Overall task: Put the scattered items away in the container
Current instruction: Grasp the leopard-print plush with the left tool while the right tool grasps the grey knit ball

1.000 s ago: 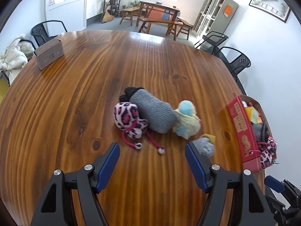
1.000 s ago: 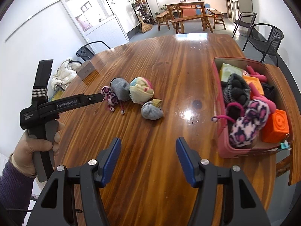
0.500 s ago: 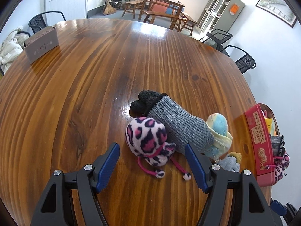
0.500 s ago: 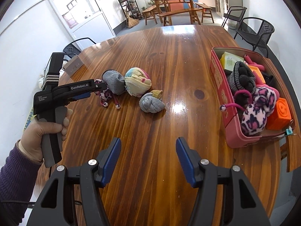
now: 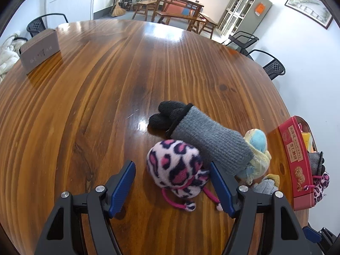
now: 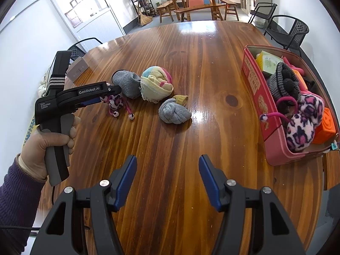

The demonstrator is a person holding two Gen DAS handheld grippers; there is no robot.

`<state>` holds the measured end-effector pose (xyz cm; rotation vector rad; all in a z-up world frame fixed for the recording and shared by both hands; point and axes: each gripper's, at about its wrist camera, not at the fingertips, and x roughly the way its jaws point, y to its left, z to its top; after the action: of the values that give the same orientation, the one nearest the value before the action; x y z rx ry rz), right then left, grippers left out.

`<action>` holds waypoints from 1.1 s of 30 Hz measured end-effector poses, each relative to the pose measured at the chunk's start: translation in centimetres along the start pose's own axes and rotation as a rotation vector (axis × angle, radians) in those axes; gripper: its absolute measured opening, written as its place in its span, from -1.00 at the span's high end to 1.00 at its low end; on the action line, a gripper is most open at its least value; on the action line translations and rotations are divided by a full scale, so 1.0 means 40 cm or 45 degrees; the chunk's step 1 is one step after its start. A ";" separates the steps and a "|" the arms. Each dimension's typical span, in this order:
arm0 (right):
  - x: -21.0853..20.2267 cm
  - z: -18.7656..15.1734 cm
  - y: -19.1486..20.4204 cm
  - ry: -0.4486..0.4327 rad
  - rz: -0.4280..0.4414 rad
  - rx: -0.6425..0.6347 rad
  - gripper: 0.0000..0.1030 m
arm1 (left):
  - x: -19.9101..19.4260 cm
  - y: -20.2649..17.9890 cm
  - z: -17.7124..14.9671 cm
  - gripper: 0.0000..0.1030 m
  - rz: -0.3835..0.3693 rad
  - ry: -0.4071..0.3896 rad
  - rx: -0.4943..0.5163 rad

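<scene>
A pink leopard-print sock ball (image 5: 174, 167) lies on the wooden table between the blue pads of my left gripper (image 5: 173, 186), which is open; the pads do not press on it. Behind it rest a grey-and-black sock roll (image 5: 210, 142), a pastel sock ball (image 5: 257, 148) and a small grey sock ball (image 5: 264, 186). The red container (image 5: 295, 165) stands at the right edge. My right gripper (image 6: 167, 176) hangs open over bare wood, short of the grey sock ball (image 6: 174, 111). The container (image 6: 261, 97) holds another leopard sock (image 6: 301, 123) and several other items.
A brown box (image 5: 40, 51) sits at the table's far left. Black chairs (image 6: 291, 29) stand beyond the table's far right edge. A person's gloved hand (image 6: 48, 140) holds the left gripper's handle at the left of the right wrist view.
My left gripper has moved forward and down, so the leopard sock now lies between its fingers. The right gripper has drifted slightly down and forward. Both openings look unchanged.
</scene>
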<state>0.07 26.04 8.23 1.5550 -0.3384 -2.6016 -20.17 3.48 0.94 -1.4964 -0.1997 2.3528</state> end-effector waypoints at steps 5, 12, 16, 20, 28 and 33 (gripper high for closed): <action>0.022 0.007 0.013 0.009 0.001 -0.003 -0.26 | 0.002 0.023 0.005 -0.42 0.007 -0.002 -0.035; 0.050 0.018 0.028 0.020 -0.006 -0.016 -0.26 | 0.026 0.021 0.018 -0.17 0.044 0.006 -0.037; 0.062 0.029 0.020 0.018 -0.022 -0.004 -0.26 | 0.027 0.020 0.021 -0.05 0.018 0.006 -0.023; 0.078 0.049 0.006 0.009 -0.047 0.001 -0.26 | 0.012 0.029 0.008 -0.03 -0.001 0.010 -0.016; 0.152 0.115 -0.027 0.037 -0.073 0.017 -0.26 | -0.075 0.044 -0.041 -0.03 -0.040 -0.031 -0.019; 0.197 0.157 -0.021 0.052 -0.067 -0.005 -0.26 | -0.133 0.044 -0.073 -0.03 -0.053 -0.057 -0.019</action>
<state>-9.20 26.24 4.14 1.6352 -0.2933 -2.6028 -15.86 -0.25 3.66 -1.4332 -0.2577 2.3590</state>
